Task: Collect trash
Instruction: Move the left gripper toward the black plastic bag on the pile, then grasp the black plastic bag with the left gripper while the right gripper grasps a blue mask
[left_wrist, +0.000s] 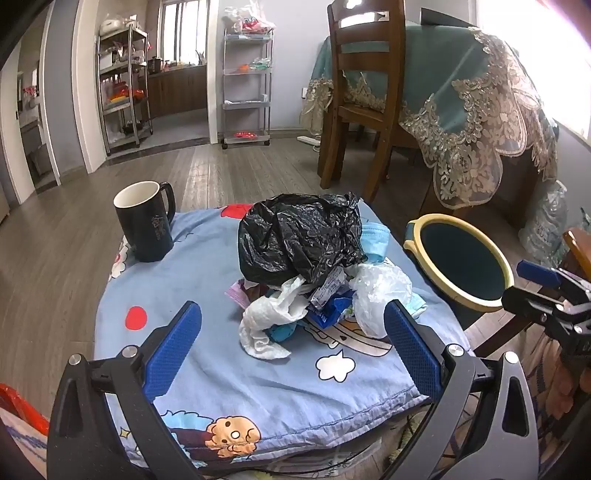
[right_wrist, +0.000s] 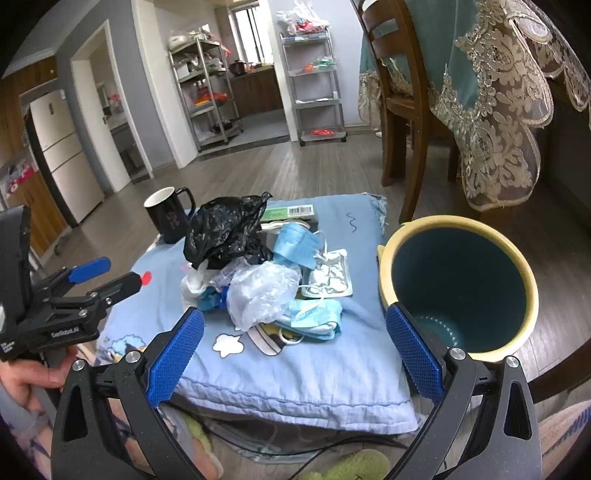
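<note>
Looking down both wrist cams right now, I've got the left gripper (left_wrist: 293, 349) and the right gripper (right_wrist: 295, 350) both hovering low over the near edge of the surface, a low thing covered in a blue cartoon-print cloth (right_wrist: 295, 376). Fingers on both are spread wide and holding nothing.

The trash is heaped roughly in the middle of the cloth. Biggest piece is a crumpled black plastic bag (left_wrist: 299, 236) sitting on top at the back of the pile. Tucked under its front edge is a wad of white tissue (left_wrist: 266, 325), plus some blue wrapper bits I can't really make out. Just right of that is a scrunched clear plastic bag (right_wrist: 262, 291). From the right cam I can also see two blue face masks: one mask (right_wrist: 297, 245) up against the black bag, the other mask (right_wrist: 314, 314) lying at the near right of the heap. Between them there's a clear packet (right_wrist: 330, 277) with white stuff inside, and behind the pile a green-and-white box (right_wrist: 291, 213) with a barcode.

A black mug (left_wrist: 146, 221) stands upright at the far left corner of the cloth, apart from the pile.

The bin (right_wrist: 458, 280), dark teal with a cream rim, stands on the floor just off the right edge of the surface, and its inside looks bare. My right gripper's right finger overlaps its near rim in the shot.
</note>
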